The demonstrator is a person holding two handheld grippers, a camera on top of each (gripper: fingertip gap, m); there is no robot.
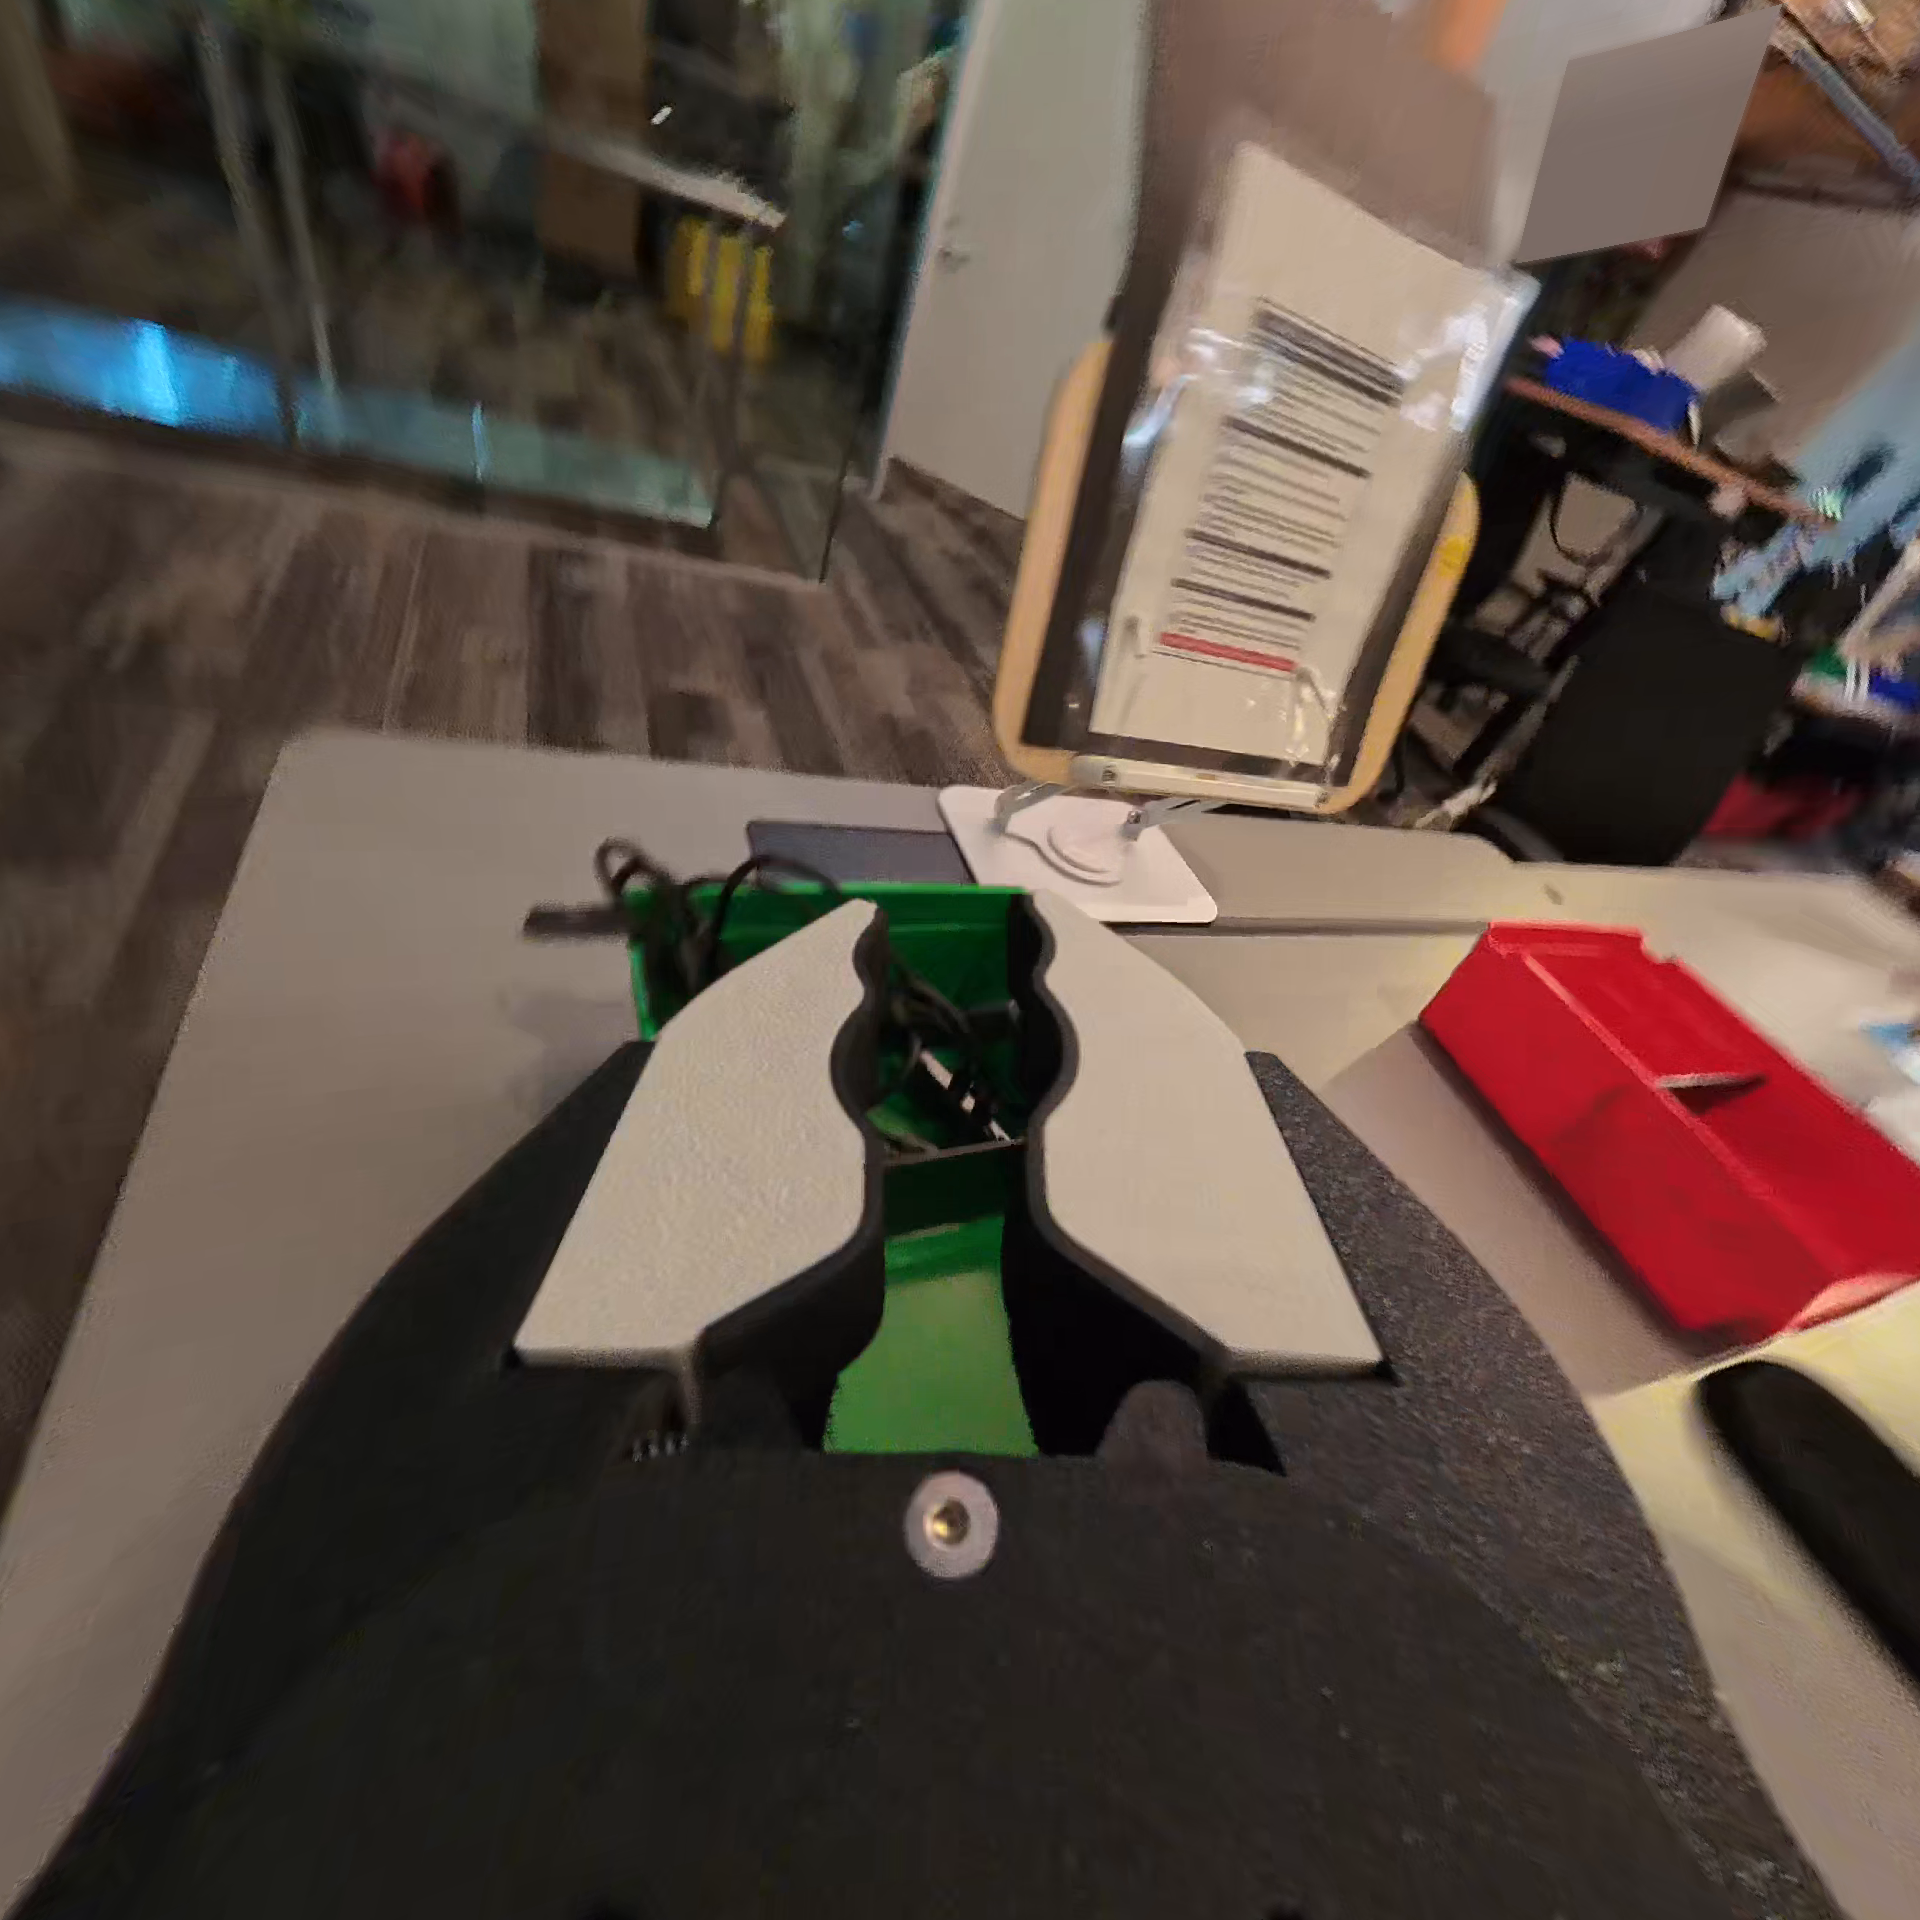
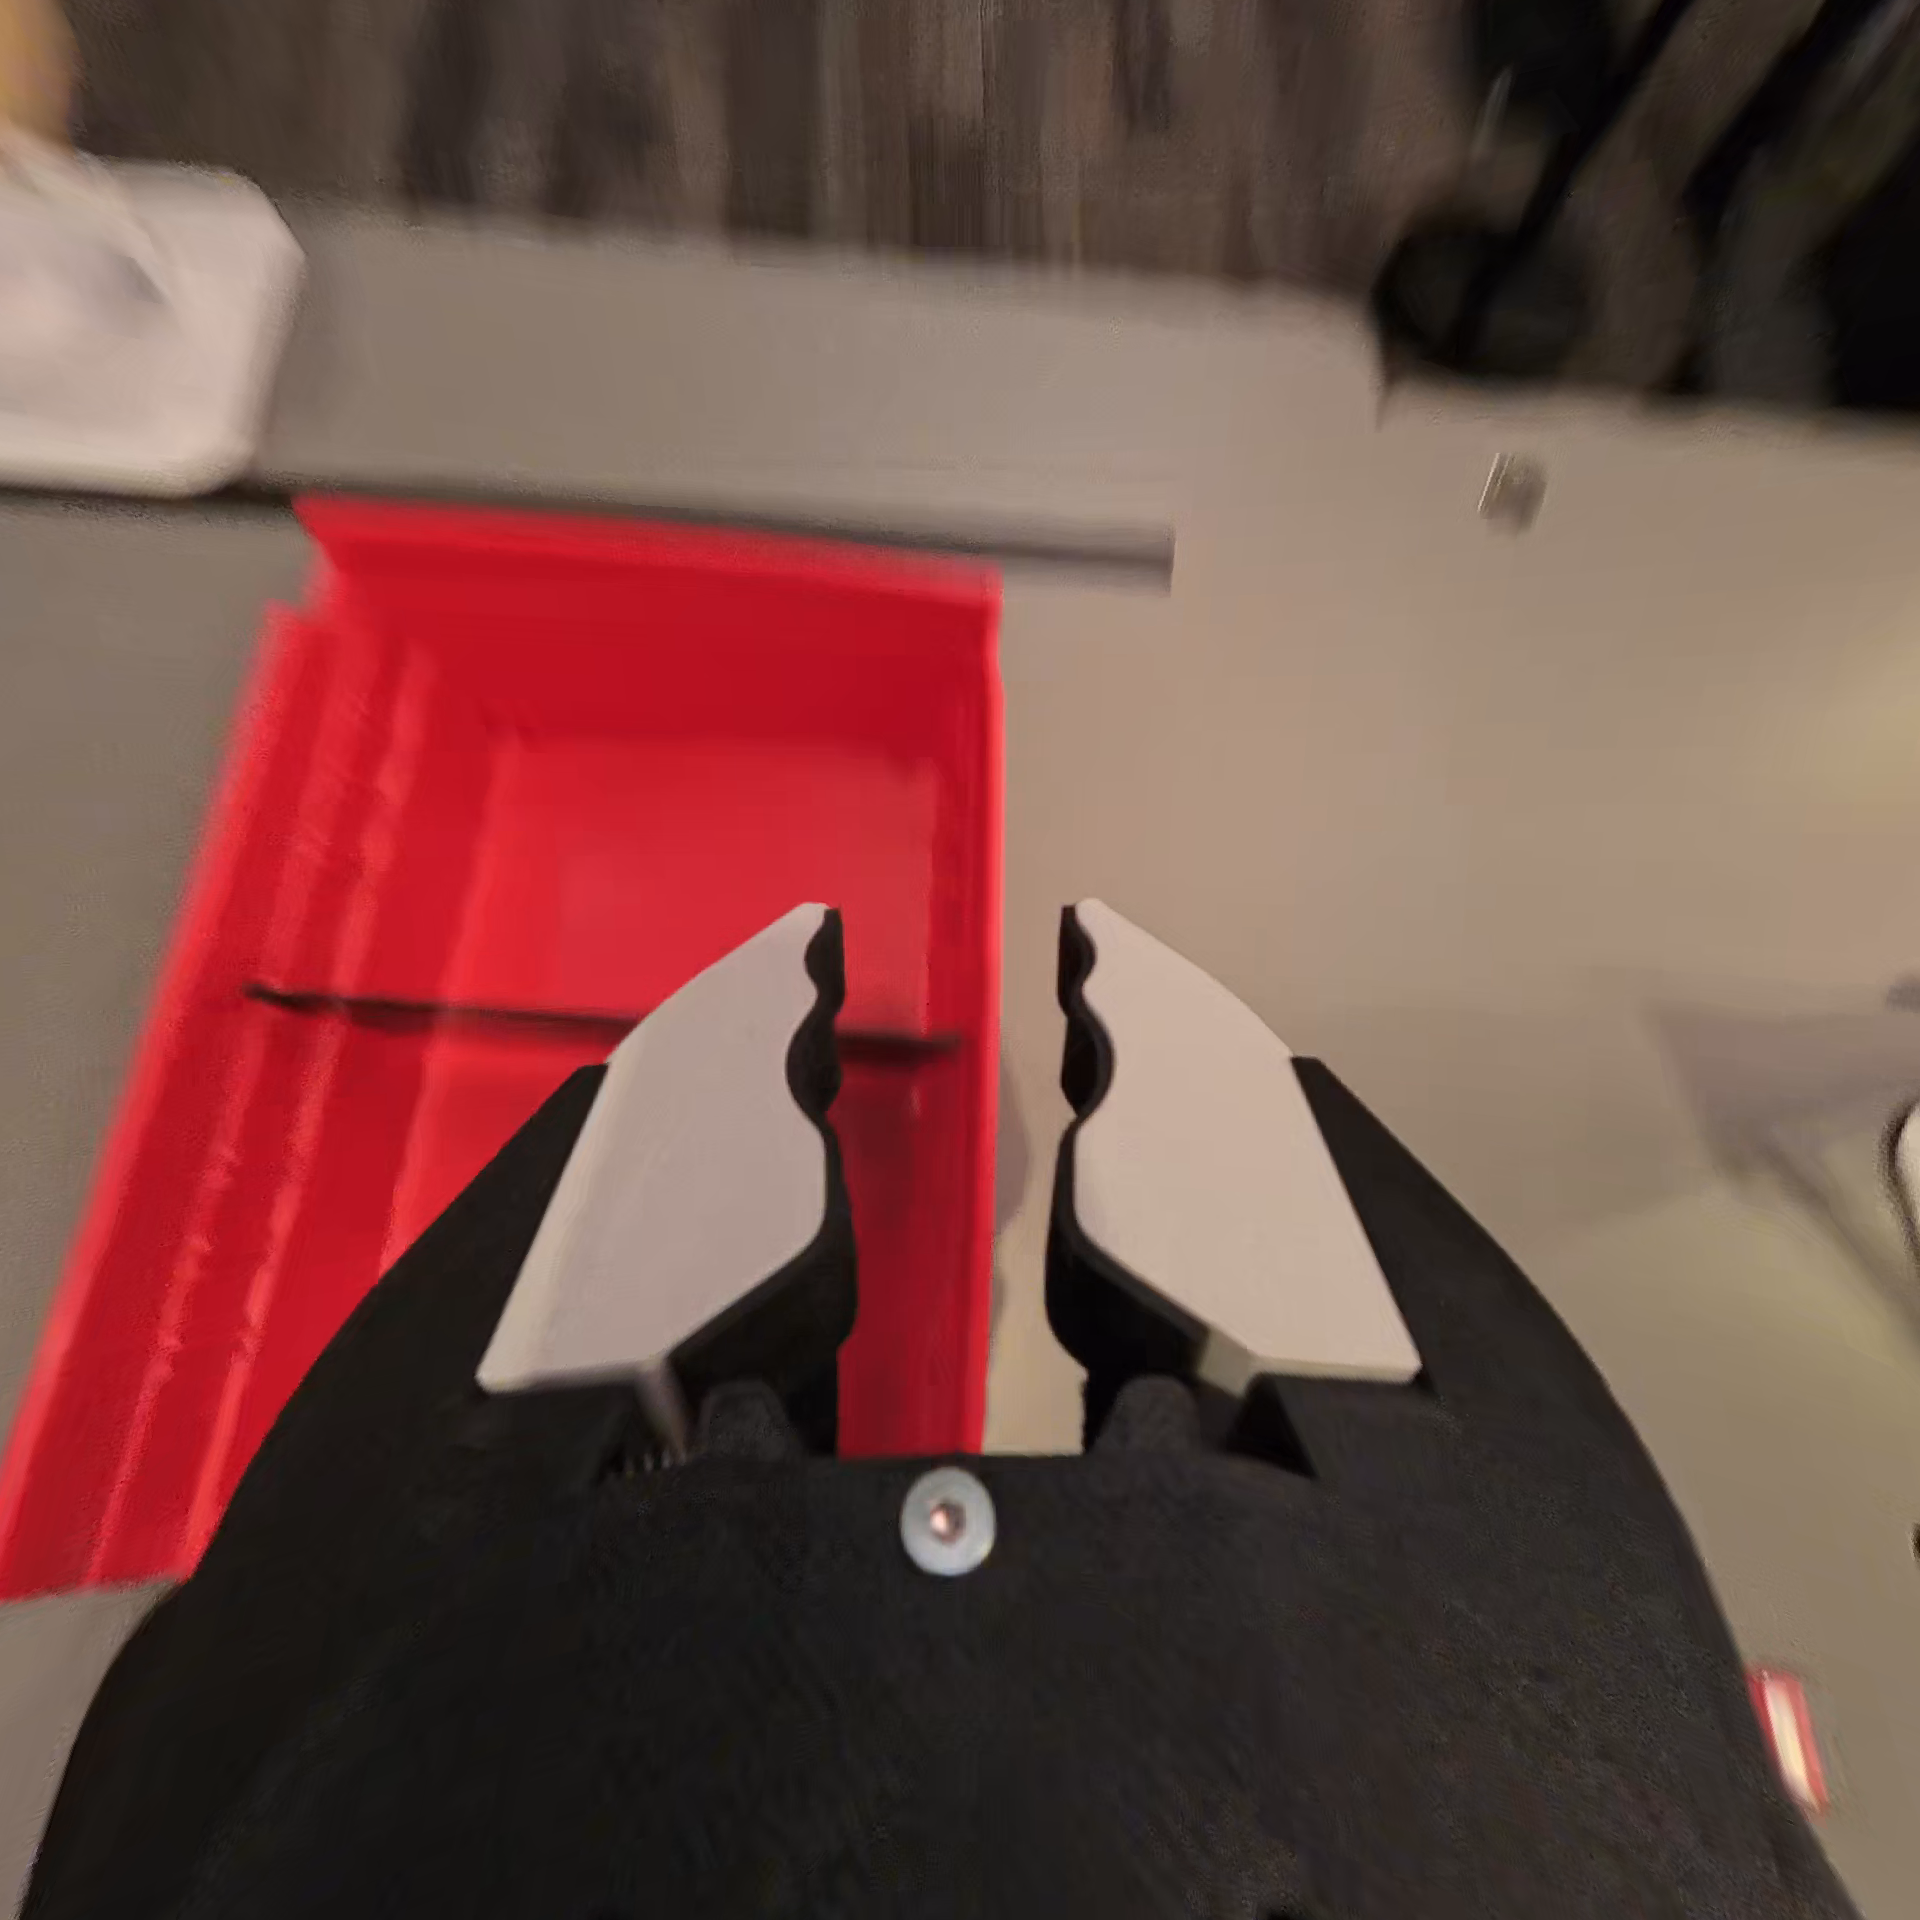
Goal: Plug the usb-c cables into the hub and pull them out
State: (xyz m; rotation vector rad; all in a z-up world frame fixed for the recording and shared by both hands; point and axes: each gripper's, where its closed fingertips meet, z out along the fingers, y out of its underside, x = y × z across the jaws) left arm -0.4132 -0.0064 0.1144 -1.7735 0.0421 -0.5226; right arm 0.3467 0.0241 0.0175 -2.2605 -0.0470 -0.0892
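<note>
The grey worktop (image 1: 416,1039) carries a red tray (image 2: 644,644) that looks empty and a green bin (image 1: 935,935) holding the black cables (image 1: 935,1029), likely kept together for easy reach. The left hand-held gripper (image 1: 956,935) hovers released over the bin, seemingly lining up on a cable. The right hand-held gripper (image 2: 948,920) waits released above the tray; no hub shows.

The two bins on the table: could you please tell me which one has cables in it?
The green bin, straight ahead of the left gripper: black cables lie tangled inside. The red bin shows only a dark divider.
</note>
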